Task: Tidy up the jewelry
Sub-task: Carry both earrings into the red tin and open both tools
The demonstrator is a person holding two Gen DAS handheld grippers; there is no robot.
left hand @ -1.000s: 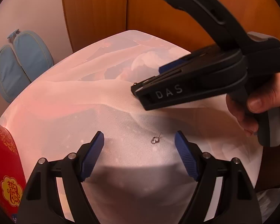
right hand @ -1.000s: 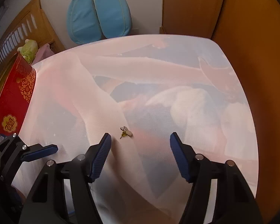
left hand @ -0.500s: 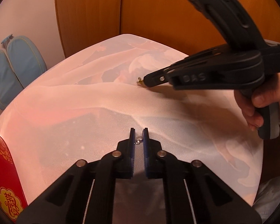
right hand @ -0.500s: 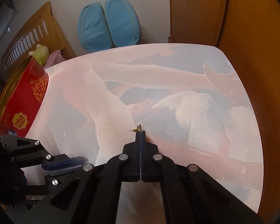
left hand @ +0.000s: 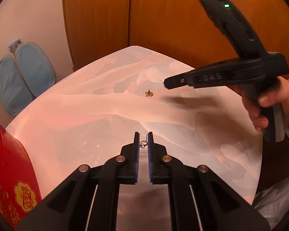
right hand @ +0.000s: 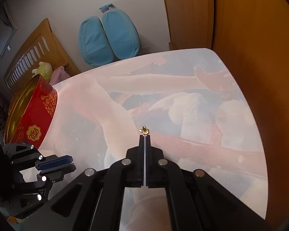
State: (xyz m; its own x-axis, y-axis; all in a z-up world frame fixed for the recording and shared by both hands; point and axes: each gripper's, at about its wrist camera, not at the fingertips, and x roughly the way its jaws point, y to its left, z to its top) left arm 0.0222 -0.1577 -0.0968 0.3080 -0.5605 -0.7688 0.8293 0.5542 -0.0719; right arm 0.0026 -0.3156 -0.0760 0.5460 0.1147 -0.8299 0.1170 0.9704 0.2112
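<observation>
A small silver earring (left hand: 143, 145) sits pinched between the blue pads of my left gripper (left hand: 143, 133), which is shut on it just above the pale printed tablecloth (left hand: 86, 115). A gold flower-shaped earring (left hand: 149, 94) lies on the cloth further back, its pin pointing up. My right gripper (left hand: 165, 82), held by a hand (left hand: 269, 104), hovers right of it and does not touch it. In the right wrist view the gold earring (right hand: 144, 130) shows just beyond the tips of my right gripper (right hand: 145, 135). Those jaws are barely apart and opening, with nothing between them.
A round red tin (right hand: 38, 115) with gold patterns and a gold inside stands at the table's left edge. Wooden cabinet doors (left hand: 163, 19) rise right behind the table. A blue cushion (right hand: 109, 38) leans on the wall and a wooden bed frame (right hand: 34, 52) stands beyond the tin.
Both grippers went from wide open to closed over their earrings. My left gripper has lifted with the silver earring. My right gripper has lifted away, leaving the gold earring on the cloth.
</observation>
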